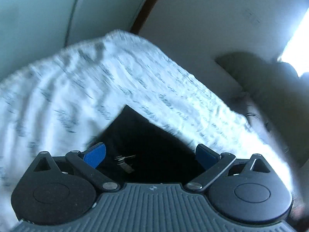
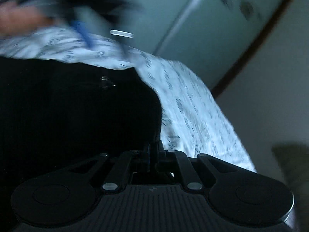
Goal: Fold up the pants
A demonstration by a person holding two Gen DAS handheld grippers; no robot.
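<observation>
Black pants [image 1: 146, 147] with a metal clasp [image 1: 124, 162] lie on a white cloth printed with dark script [image 1: 77, 89]. My left gripper [image 1: 150, 156] is open just above the pants' waist, its blue pads [image 1: 95, 154] spread wide, holding nothing. In the right wrist view the pants [image 2: 67, 116] fill the left half, and my right gripper [image 2: 153, 154] is shut on the pants' edge. The left gripper [image 2: 83, 32] shows blurred at the top left of that view, with a hand behind it.
The printed cloth [image 2: 193, 119] covers a surface whose far edge drops off. Pale green cabinet doors [image 1: 38, 15] and a white wall [image 1: 212, 19] stand behind. A dark olive shape [image 1: 270, 89] lies at the right. Bright window light [image 1: 297, 38] comes from the far right.
</observation>
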